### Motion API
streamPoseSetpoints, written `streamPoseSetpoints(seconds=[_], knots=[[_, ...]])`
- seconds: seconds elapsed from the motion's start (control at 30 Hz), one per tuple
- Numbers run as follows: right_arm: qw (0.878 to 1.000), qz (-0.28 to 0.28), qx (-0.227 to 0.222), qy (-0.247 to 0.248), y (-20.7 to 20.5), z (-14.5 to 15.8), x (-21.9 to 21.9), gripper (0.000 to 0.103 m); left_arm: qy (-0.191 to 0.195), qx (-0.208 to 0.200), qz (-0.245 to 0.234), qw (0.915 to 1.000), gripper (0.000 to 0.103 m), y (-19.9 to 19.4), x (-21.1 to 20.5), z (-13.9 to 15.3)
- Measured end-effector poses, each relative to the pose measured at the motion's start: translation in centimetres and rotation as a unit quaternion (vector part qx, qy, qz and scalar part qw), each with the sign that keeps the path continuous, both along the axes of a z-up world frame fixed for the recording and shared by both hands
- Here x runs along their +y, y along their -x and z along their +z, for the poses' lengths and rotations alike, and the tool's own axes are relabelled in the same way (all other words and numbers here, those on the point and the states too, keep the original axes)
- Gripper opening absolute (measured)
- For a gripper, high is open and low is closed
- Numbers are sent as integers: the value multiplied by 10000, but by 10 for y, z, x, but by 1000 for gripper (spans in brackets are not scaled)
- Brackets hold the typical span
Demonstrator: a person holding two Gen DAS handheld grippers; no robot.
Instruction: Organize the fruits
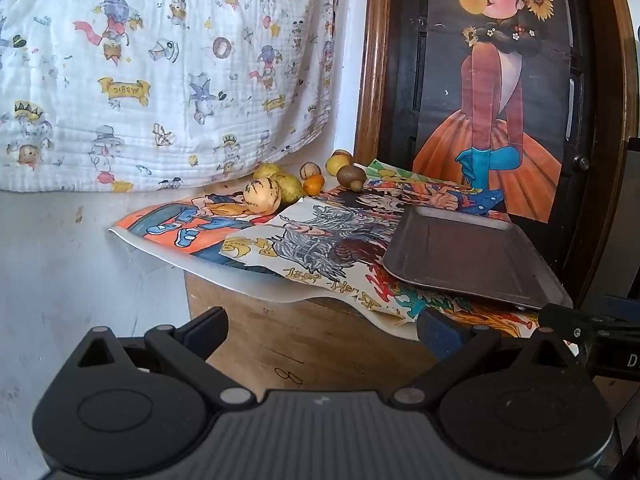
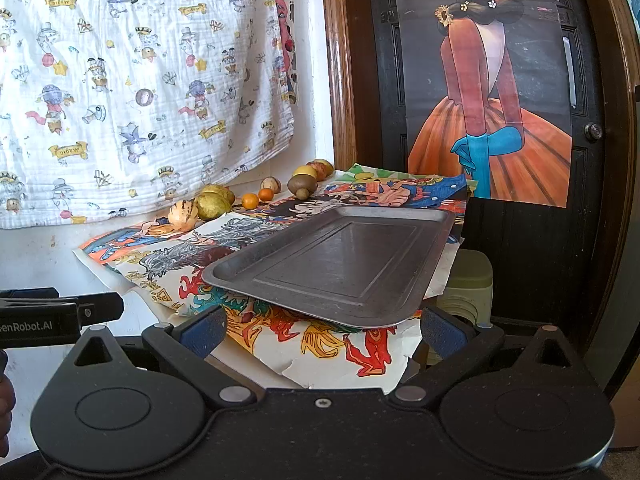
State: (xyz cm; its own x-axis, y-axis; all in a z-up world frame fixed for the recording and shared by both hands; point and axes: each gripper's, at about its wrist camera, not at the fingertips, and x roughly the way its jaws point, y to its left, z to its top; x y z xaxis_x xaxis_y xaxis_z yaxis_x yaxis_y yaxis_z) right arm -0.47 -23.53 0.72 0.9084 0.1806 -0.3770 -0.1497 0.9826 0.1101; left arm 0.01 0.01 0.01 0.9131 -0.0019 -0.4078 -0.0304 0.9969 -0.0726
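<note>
Several fruits lie in a row at the back of the table by the wall: a striped pale melon [image 1: 262,197] [image 2: 183,213], green pears [image 1: 289,186] [image 2: 212,205], small oranges [image 1: 313,185] [image 2: 250,200], a kiwi [image 1: 351,176] [image 2: 302,184] and yellow fruits [image 1: 335,163] [image 2: 306,171]. An empty dark metal tray [image 1: 472,258] [image 2: 340,264] sits on coloured drawings. My left gripper [image 1: 322,330] is open and empty, well short of the fruits. My right gripper [image 2: 324,328] is open and empty, at the tray's near edge.
Coloured cartoon drawings [image 1: 280,240] [image 2: 320,344] cover the table and overhang its edge. A patterned white cloth [image 1: 160,80] hangs on the wall behind. A dark door with a girl poster [image 1: 492,100] stands at right. A pale green container [image 2: 468,284] sits beyond the table's right edge.
</note>
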Motion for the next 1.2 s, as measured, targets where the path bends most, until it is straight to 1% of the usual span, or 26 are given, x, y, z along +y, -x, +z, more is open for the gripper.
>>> streamPoseSetpoints(seconds=[1.2], knots=[[10000,-3,33,-6,-2,-1,0,103,14,33,-1,10000,103,0,0,0]])
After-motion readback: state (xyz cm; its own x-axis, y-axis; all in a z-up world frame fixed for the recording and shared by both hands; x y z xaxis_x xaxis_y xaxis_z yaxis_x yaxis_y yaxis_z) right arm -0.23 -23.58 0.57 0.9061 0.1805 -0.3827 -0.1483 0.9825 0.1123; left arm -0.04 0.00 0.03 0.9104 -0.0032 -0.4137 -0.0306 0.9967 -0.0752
